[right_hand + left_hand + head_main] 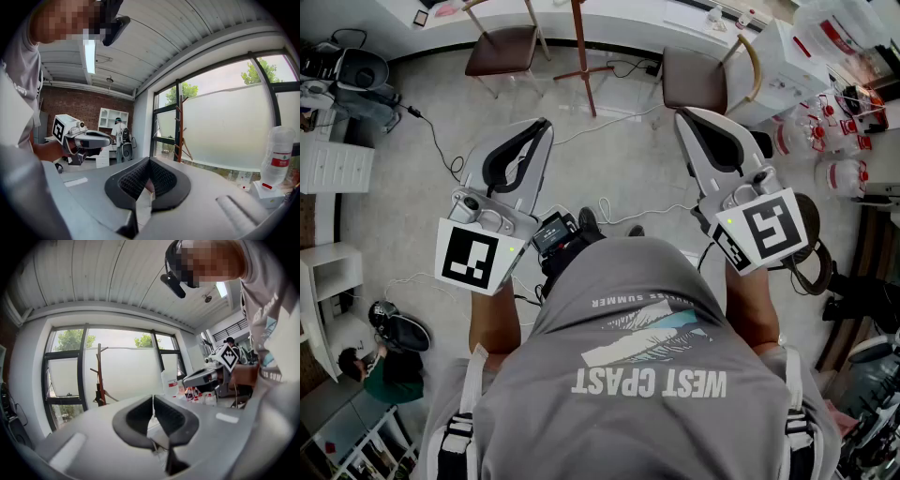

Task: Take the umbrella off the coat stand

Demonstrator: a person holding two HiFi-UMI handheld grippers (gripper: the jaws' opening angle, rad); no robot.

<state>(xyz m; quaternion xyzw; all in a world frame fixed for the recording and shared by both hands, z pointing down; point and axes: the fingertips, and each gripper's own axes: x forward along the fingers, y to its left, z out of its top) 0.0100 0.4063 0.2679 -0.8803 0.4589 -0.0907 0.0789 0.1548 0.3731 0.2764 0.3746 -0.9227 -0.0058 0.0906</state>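
Head view: person stands over a pale floor [619,159], a gripper in each hand, both held level and pointing ahead. Left gripper [544,125]: jaws together, nothing between them. Right gripper [682,115]: jaws likewise together and empty. Coat stand [578,47] is ahead at the top of the frame, its reddish pole and feet between two chairs [502,47], well apart from both grippers. The umbrella cannot be made out from here.

Left gripper view: the dark pads meet along a thin seam, closed on nothing. The coat stand stands against the large window [122,366], far off. Umbrella [99,396] shows only as a small dark shape hanging low against the pole; detail too small to tell. The right gripper is visible off to the side, jaws closed.

Right gripper view: pads touch at the tips, nothing clamped. The coat stand stands by the window frame, well apart. A plastic bottle [277,157] stands nearer, to the right.
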